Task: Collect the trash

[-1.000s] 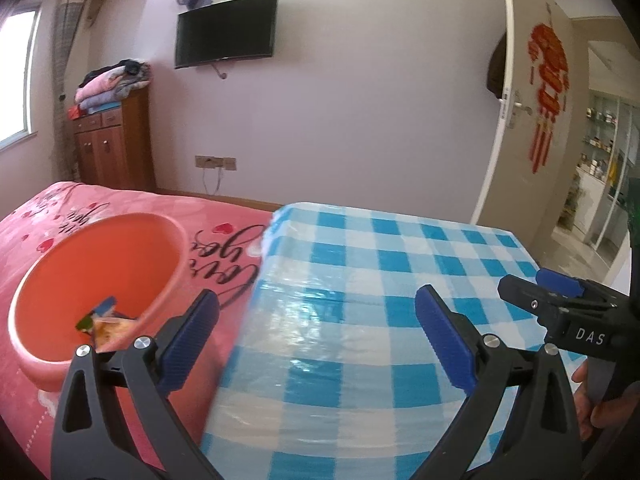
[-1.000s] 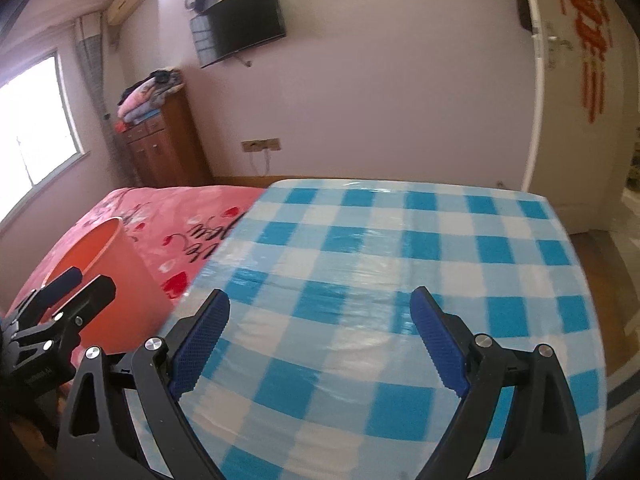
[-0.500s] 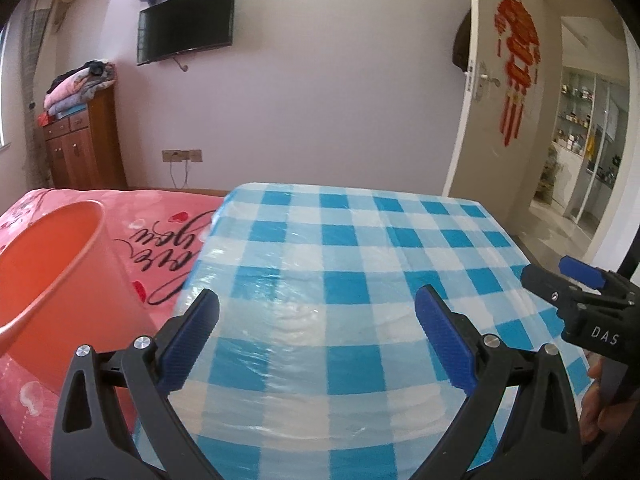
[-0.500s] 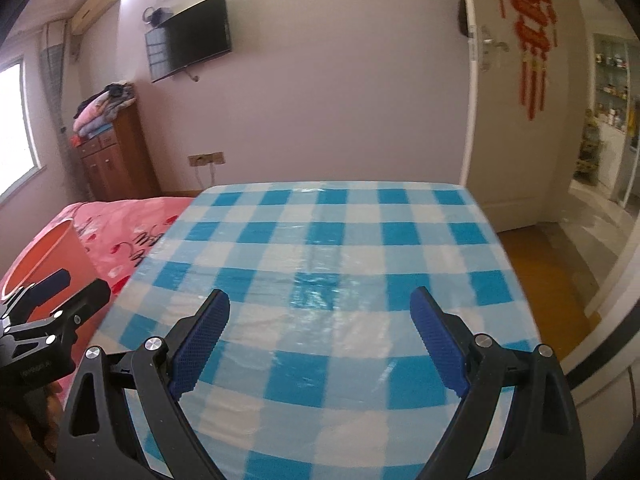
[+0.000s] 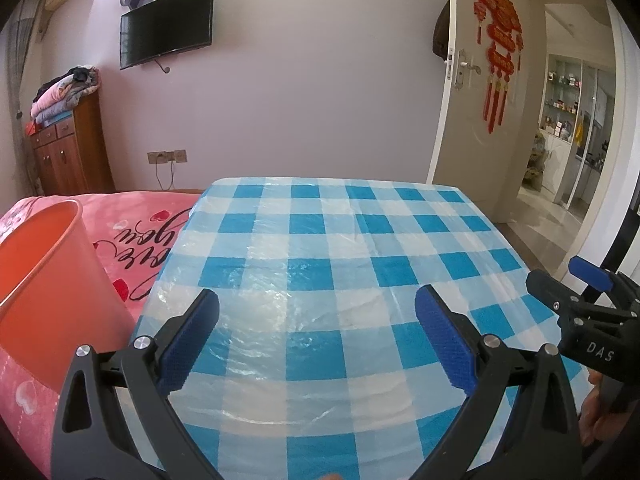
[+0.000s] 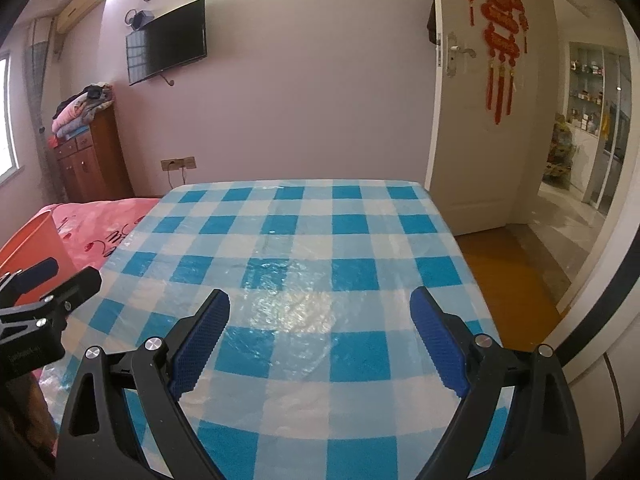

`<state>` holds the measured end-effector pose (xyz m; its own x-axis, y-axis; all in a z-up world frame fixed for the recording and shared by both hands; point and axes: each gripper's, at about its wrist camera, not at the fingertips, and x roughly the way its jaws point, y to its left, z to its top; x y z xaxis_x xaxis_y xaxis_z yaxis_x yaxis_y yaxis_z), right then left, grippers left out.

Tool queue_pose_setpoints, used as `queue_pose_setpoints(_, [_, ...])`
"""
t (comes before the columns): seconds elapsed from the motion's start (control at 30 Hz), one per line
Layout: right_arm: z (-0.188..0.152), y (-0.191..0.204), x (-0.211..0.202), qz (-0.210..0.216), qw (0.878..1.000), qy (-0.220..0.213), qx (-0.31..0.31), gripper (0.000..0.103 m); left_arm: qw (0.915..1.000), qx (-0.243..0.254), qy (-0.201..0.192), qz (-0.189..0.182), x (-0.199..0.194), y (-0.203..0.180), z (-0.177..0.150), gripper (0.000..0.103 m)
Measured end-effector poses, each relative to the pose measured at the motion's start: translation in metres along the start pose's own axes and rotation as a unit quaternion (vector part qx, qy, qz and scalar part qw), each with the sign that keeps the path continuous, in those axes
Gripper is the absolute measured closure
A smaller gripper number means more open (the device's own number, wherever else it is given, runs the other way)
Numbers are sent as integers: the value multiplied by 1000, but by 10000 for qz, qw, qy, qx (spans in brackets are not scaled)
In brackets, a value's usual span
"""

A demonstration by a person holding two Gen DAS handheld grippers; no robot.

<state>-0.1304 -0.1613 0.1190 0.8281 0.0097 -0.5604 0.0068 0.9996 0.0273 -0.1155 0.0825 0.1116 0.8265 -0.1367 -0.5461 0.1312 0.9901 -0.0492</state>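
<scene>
Room: bedroom, lilac wall, wall TV, wooden cabinet at left with folded blankets stacked on top, wall sockets low on the wall.
Door: white door stands open at right, red knot ornament hanging on it; shelves blurred in the room beyond.
Surface: table with blue-and-white checked tablecloth under a clear plastic sheet, glare patches mid-table; its top is bare in both views.
Bed: pink bedspread with hearts and black script, touching the table's left edge.
Trash bin: orange bucket sits on the bedspread just left of the table; seen side-on, contents hidden. In right wrist view only a slice of it shows at far left.
Trash: none visible on table or bed; whether any is in the bucket cannot be told.
Left gripper: hovers over the near table edge, jaws spread wide, blue pads hold nothing; also seen from the side at left of the right view.
Right gripper: level with the left one over the near-right table edge, jaws wide apart, empty; seen at right of the left view, jaws parted.
Hand: person's fingers on the right gripper's handle, low right corner.
</scene>
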Motion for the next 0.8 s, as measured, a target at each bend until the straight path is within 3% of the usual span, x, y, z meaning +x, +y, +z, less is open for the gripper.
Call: queue_pose_setpoints(0.8, [-9,-19,-26,-254,9992,-231,186,12,9997,89,-227,28,-21,-21,0,4])
